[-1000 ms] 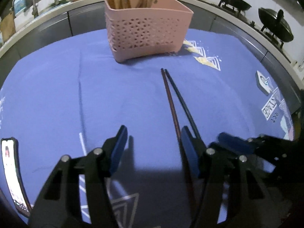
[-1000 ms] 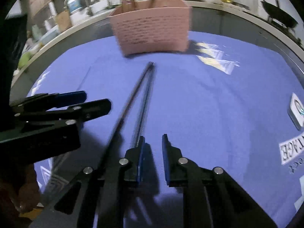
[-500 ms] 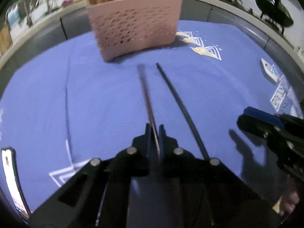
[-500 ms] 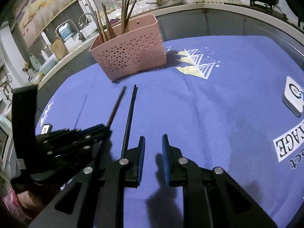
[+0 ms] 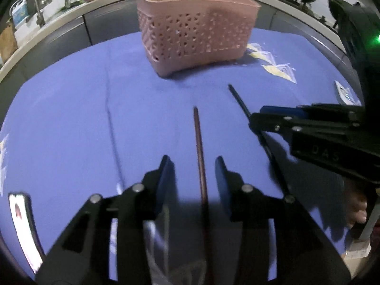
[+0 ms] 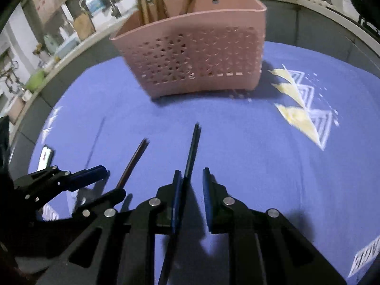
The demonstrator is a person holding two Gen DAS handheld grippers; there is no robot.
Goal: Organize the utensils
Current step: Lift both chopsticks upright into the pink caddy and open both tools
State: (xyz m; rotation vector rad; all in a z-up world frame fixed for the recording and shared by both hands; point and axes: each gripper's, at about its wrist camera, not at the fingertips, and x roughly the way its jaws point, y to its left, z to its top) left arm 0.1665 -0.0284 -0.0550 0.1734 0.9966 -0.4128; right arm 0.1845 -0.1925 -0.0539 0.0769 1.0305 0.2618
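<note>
A: The left gripper [image 5: 193, 178] is standing wide around the brown chopstick [image 5: 199, 147], centre frame, not gripping it.

B: The right gripper [image 6: 192, 198] is sitting half-open, the black chopstick [image 6: 191, 152] against one pad.

A: Squeeze squarely first, then steer toward the pink basket [image 5: 197, 30] at upper centre.

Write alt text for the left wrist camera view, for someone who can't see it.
The left tool, open, straddles a brown chopstick on a blue tablecloth. The right tool comes in from the right over a black chopstick; a pink perforated basket of utensils stands behind.
</note>
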